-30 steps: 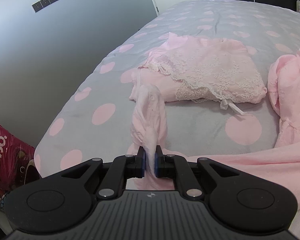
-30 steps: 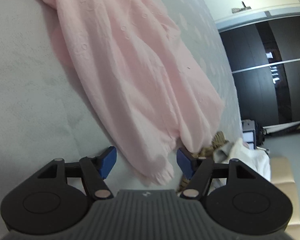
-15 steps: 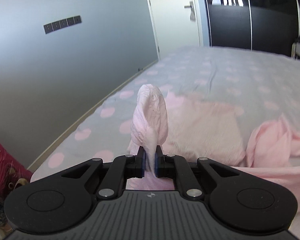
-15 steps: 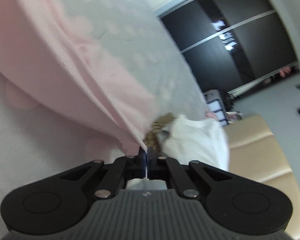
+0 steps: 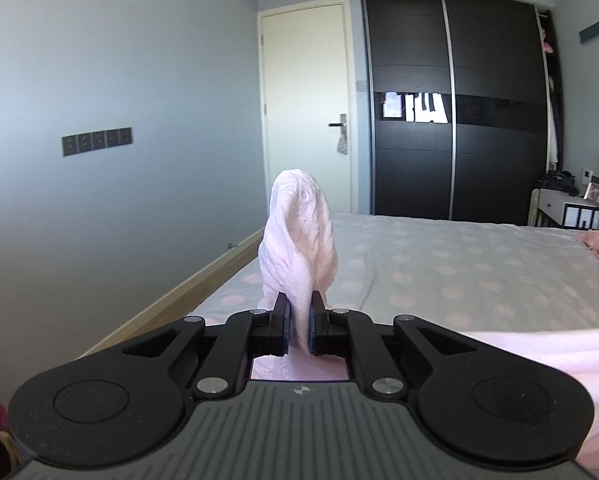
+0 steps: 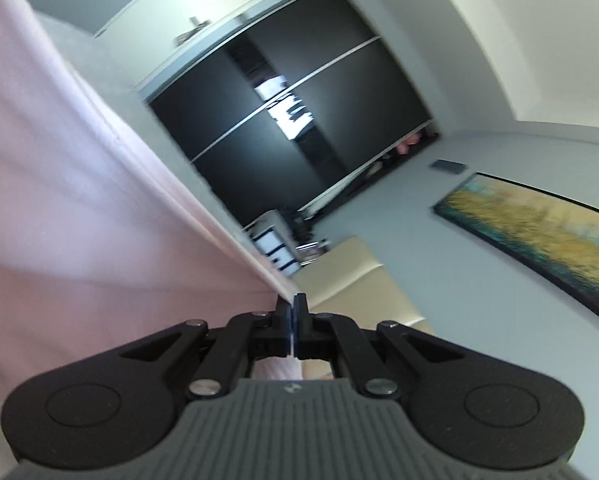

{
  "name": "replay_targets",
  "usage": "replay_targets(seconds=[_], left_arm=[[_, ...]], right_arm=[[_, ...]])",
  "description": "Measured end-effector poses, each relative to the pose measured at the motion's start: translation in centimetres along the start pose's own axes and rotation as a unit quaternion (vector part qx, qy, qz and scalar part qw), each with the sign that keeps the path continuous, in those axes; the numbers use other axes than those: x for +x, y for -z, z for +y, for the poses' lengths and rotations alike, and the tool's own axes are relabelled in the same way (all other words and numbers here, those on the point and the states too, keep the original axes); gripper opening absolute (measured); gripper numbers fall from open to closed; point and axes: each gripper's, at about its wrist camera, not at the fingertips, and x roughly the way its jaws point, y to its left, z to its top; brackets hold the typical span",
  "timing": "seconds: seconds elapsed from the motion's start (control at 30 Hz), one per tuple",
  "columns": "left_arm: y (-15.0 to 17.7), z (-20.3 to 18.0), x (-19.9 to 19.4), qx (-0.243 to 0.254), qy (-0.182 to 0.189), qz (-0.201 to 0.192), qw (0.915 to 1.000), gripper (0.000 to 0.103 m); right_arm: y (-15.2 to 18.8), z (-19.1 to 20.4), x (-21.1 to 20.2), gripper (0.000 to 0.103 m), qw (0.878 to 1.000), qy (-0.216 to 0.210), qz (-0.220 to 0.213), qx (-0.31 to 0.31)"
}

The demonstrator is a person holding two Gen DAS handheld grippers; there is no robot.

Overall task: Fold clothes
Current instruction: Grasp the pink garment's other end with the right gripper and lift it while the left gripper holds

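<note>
My left gripper (image 5: 298, 322) is shut on a bunched corner of a pale pink garment (image 5: 299, 240); the cloth stands up in a lump above the jaws and trails off low to the right (image 5: 539, 352). My right gripper (image 6: 292, 320) is shut on a thin edge of the same pink garment (image 6: 79, 200), which hangs stretched as a sheet across the left of the right wrist view. Both grippers are lifted above the bed (image 5: 459, 264), which has a grey cover with pink dots. The folded lace garment seen earlier is out of view.
A dark sliding wardrobe (image 5: 459, 112) and a white door (image 5: 307, 112) stand beyond the bed. A white side table (image 5: 567, 208) is at the right. A grey wall with switches (image 5: 97, 140) runs along the left. A painting (image 6: 539, 232) and beige headboard (image 6: 359, 280) show in the right view.
The right gripper shut on the garment's edge. Both grippers rose and tilted upward with the pink garment, so the bed surface and the folded lace piece dropped out of sight.
</note>
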Motion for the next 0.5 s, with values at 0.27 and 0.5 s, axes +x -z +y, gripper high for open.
replay_targets(seconds=[0.27,0.5], left_arm=[[0.7,-4.5,6.0,0.01,0.018,0.05,0.9985,0.007],[-0.2,-5.3,8.9,-0.053,0.027,0.052,0.9969,0.007]], right_arm=[[0.6,0.8,5.0,0.0,0.997,0.001,0.069,-0.02],[-0.5,0.7,9.0,0.0,0.996,0.063,0.065,0.027]])
